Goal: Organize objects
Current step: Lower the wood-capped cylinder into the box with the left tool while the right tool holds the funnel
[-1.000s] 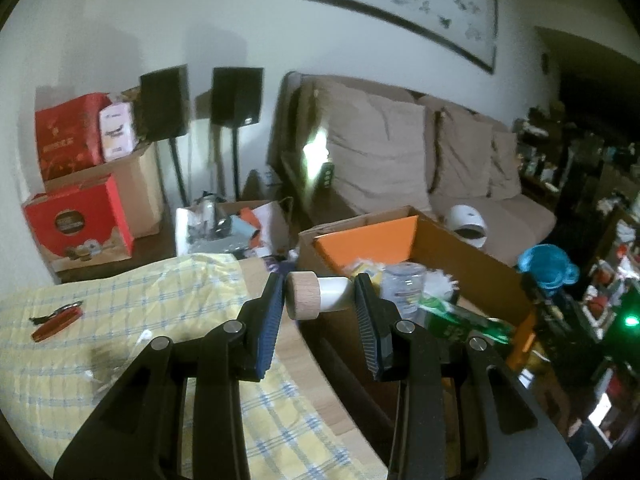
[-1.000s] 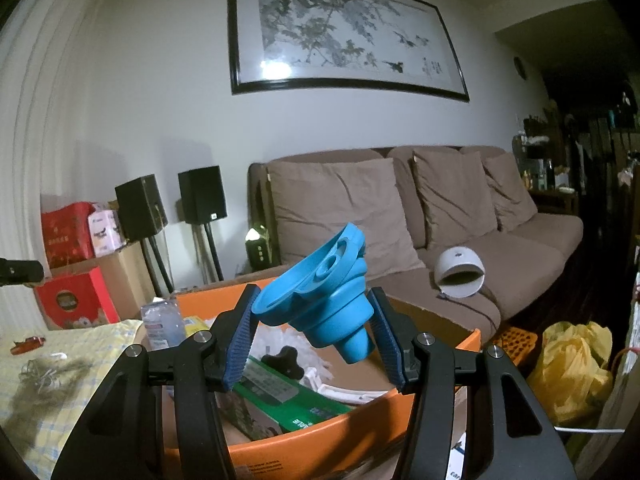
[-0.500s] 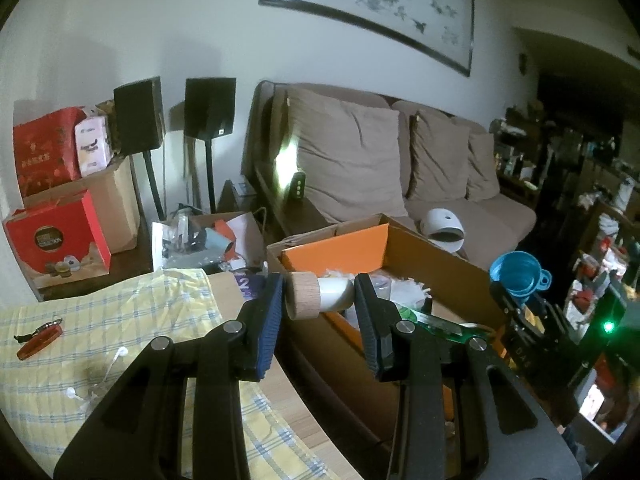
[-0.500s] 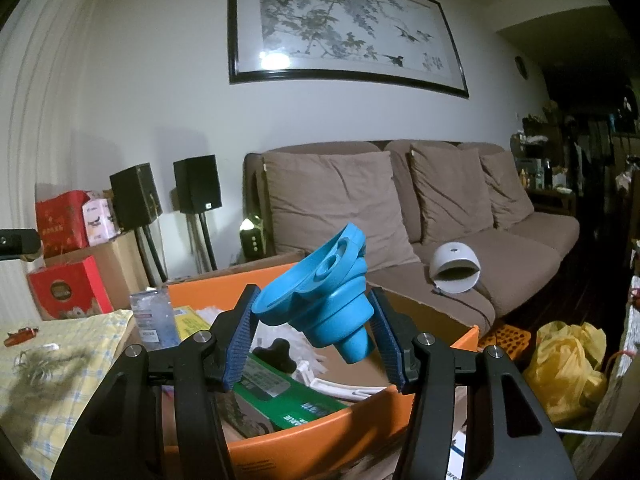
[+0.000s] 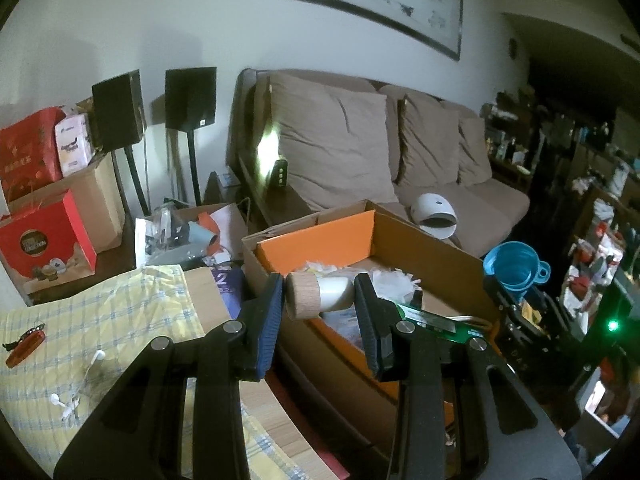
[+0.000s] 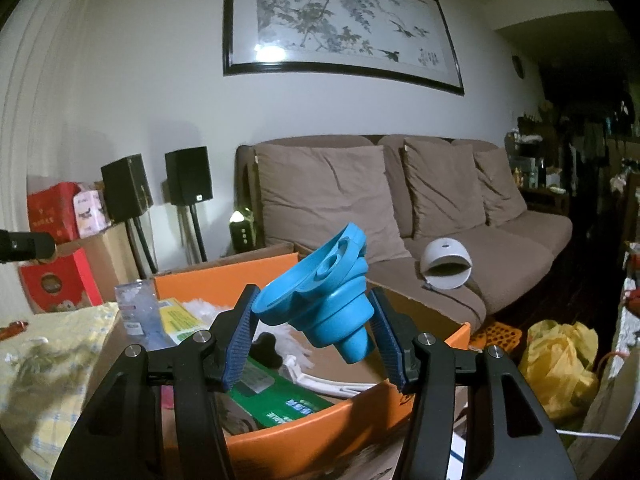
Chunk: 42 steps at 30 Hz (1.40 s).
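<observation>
My left gripper is shut on a small white bottle with a wooden cap, held sideways above the near rim of an orange-lined cardboard box. My right gripper is shut on a blue collapsible funnel, tilted, above the same cardboard box. In the left wrist view the funnel and the right gripper show at the box's far right. Inside the box lie a green packet, white paper, a clear bottle and a yellow packet.
A yellow checked cloth covers the table at left, with white earphones and a red knife on it. Behind the box stand a brown sofa with a white dome device, two black speakers, red cartons and yellow bags.
The left gripper with the bottle has shifted toward the box, so the box and sofa sit more centrally in its view. The right gripper and funnel stay almost still.
</observation>
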Each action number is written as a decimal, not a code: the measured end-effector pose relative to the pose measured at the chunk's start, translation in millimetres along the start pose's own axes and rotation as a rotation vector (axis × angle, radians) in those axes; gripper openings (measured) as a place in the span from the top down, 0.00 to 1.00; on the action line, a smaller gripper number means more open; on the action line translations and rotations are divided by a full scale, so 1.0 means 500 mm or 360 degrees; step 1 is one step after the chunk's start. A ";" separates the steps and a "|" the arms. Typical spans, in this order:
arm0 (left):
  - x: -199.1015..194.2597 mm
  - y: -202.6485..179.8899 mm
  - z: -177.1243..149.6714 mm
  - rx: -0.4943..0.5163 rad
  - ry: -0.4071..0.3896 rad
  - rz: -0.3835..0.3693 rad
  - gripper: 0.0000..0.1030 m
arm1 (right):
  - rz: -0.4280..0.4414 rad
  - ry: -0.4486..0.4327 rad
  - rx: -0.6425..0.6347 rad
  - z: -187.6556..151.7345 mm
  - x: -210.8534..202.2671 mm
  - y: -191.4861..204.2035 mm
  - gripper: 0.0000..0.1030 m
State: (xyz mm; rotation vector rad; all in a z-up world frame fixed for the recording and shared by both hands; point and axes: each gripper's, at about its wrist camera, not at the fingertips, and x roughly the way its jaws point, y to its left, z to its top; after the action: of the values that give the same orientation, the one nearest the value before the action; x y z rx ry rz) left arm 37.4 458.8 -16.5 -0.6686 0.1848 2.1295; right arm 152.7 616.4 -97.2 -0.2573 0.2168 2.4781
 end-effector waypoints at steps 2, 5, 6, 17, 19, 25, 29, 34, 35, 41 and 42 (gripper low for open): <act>0.002 -0.002 0.000 0.0001 0.0003 -0.0005 0.68 | 0.0002 -0.0001 0.0004 0.000 0.000 0.000 0.45; 0.007 -0.004 0.001 0.0003 0.0009 -0.0010 0.68 | -0.0001 0.0003 0.0000 -0.001 0.001 -0.001 0.45; 0.008 -0.005 0.001 0.0000 0.0010 -0.0013 0.68 | 0.0000 0.0004 0.0001 -0.002 0.001 -0.002 0.45; 0.029 -0.012 -0.002 -0.0006 0.0032 -0.0036 0.68 | -0.0025 0.0010 -0.0019 -0.007 0.006 -0.010 0.45; 0.034 -0.016 0.000 0.0003 0.0039 -0.0040 0.68 | -0.0027 0.0009 -0.0018 -0.006 0.007 -0.012 0.45; 0.042 -0.026 0.007 0.0023 0.0030 -0.0046 0.68 | -0.0036 0.0016 -0.0017 -0.006 0.010 -0.017 0.45; 0.050 -0.031 0.007 0.0024 0.0036 -0.0048 0.68 | -0.0036 0.0015 -0.0007 -0.005 0.011 -0.017 0.45; 0.065 -0.029 0.001 0.0007 0.0055 -0.0056 0.68 | -0.0039 0.0028 -0.0007 -0.005 0.013 -0.018 0.45; 0.069 -0.028 0.000 -0.0002 0.0063 -0.0060 0.68 | -0.0040 0.0031 -0.0006 -0.006 0.013 -0.019 0.45; 0.090 -0.032 -0.007 -0.0010 0.0083 -0.0075 0.68 | -0.0058 0.0052 -0.0002 -0.007 0.019 -0.027 0.45; 0.094 -0.033 -0.008 -0.0010 0.0087 -0.0079 0.68 | -0.0062 0.0055 0.0000 -0.008 0.020 -0.029 0.45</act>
State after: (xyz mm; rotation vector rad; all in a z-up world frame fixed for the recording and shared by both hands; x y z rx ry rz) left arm 30.0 500.5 -42.8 -0.7284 0.1895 2.0664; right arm 154.4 632.7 -104.7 -0.3019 0.2240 2.4368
